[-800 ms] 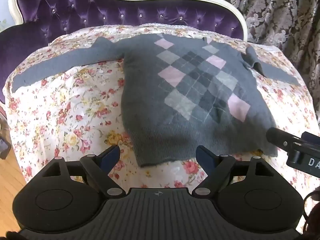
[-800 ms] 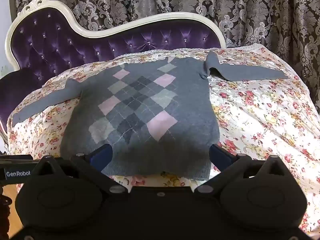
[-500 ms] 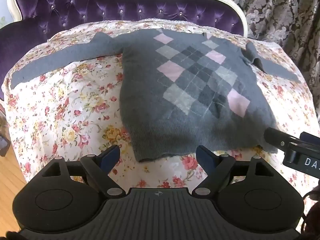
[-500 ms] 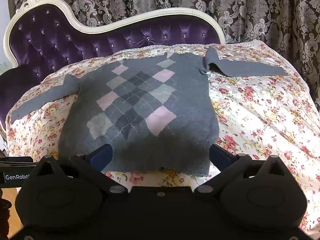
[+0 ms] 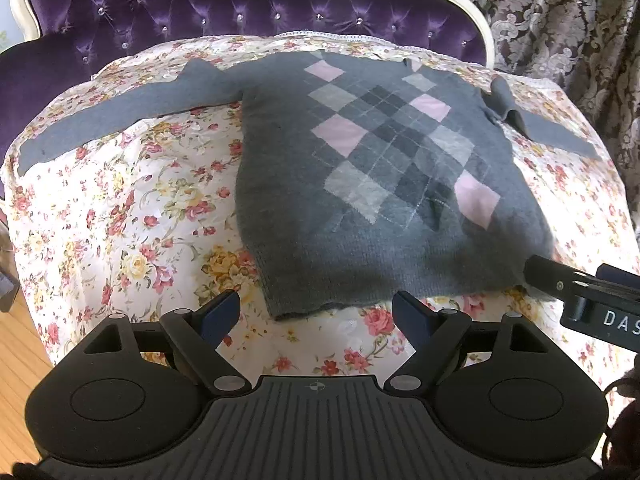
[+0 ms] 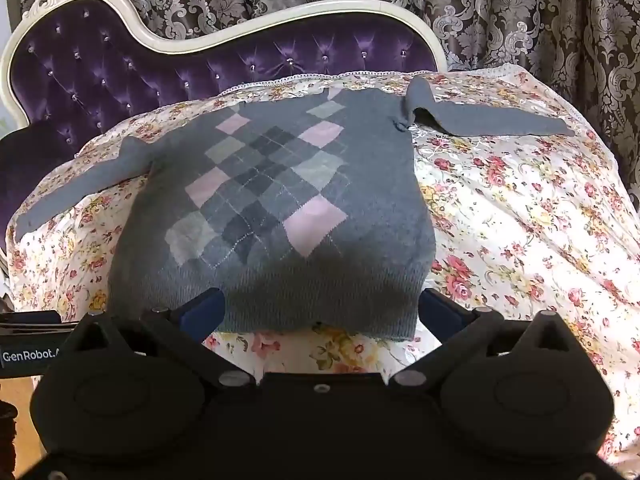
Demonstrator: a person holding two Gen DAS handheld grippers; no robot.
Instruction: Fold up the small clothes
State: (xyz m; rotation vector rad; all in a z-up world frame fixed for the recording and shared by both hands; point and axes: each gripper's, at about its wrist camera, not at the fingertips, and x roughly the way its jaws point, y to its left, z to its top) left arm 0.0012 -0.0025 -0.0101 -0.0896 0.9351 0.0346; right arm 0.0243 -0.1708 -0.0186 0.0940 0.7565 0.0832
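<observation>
A small grey sweater (image 5: 368,184) with a pink and grey argyle front lies flat, front up, on a floral sheet, both sleeves spread out sideways. It also shows in the right wrist view (image 6: 280,216). My left gripper (image 5: 318,314) is open and empty just short of the hem's left part. My right gripper (image 6: 320,312) is open and empty, its fingertips straddling the hem's right part. The right gripper's body shows at the right edge of the left wrist view (image 5: 580,296).
The floral sheet (image 5: 120,220) covers the seat of a purple tufted sofa (image 6: 120,64) with a cream frame. A patterned curtain (image 6: 520,20) hangs behind. Wooden floor (image 5: 16,344) lies past the sheet's left edge.
Both grippers have dropped slightly and come closer to the sweater's hem. The sweater has not moved.
</observation>
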